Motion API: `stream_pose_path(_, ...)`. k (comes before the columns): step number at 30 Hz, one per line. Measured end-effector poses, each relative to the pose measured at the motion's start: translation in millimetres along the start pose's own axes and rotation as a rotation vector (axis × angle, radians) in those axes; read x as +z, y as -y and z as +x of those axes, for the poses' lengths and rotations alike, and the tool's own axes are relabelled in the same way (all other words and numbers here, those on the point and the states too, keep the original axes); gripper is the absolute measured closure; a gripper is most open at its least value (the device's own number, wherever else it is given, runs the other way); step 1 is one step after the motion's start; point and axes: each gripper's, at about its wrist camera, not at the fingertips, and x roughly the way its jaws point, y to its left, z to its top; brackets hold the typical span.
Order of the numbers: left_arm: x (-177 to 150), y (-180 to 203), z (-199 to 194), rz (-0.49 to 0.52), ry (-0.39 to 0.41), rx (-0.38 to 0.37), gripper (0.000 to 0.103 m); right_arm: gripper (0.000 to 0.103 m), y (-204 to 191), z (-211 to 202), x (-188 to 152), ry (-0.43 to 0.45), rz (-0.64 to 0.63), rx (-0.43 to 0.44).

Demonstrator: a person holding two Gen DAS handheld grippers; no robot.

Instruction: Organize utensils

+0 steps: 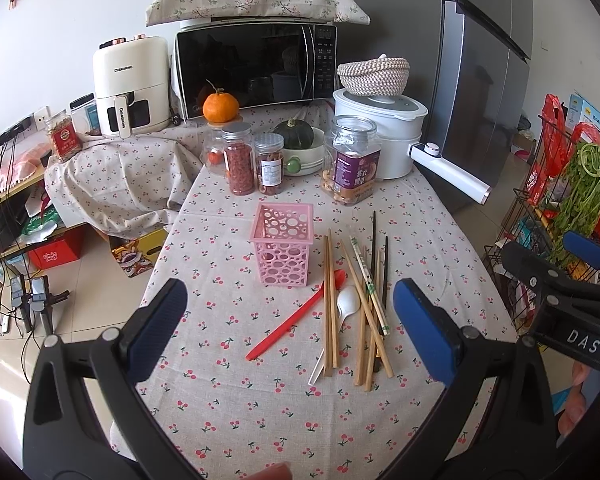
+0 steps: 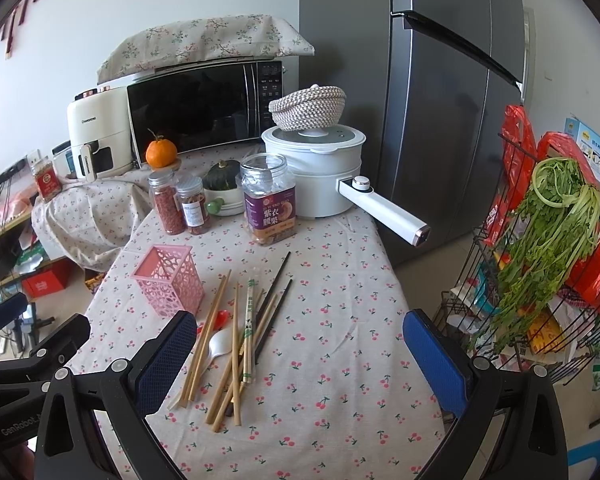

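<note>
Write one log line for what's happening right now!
left gripper: open, empty | right gripper: open, empty | pink perforated plastic holder: upright, empty | wooden chopsticks, white plastic spoon: loose on cherry-print tablecloth

Chopsticks [image 1: 360,312] right of holder [image 1: 282,244]

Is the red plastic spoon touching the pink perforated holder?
Apart. In the left wrist view, bare tablecloth shows between the red plastic spoon and the pink perforated holder.

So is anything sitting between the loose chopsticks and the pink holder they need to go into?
Nothing visible. The pink perforated plastic holder stands upright and looks empty, just left of the wooden chopstick pile, with only bare cherry-print tablecloth between them.
</note>
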Motion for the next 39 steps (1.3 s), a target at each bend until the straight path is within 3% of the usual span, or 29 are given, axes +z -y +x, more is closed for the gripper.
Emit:
stream_pose_path(26, 2.8, -2.3, -0.4, 0.009, 0.015, 0.015, 0.001, 0.0, 0.8, 2.7, -3.1, -0.011, -0.002, -0.005)
stream_pose_path(32, 8.6, -5.2, 16.1, 0.015, 0.013, 0.021, 0.001, 0.0, -0.6, 18.7, -0.8, -0.061, -0.016, -0.006)
stream_pose_path(35, 16.1, -8.4, 37.7, 0.038, -0.035, 0.013, 0.001, 0.0, -4.1, 39.1, 4.1, -0.13, -0.052, -0.011)
stream_pose_path(39, 23.5, -12.2, 74.1, 0.044, -0.179, -0.035, 0.001, 0.0, 3.1, 78.4, 14.6, -0.254, -0.032, -0.002)
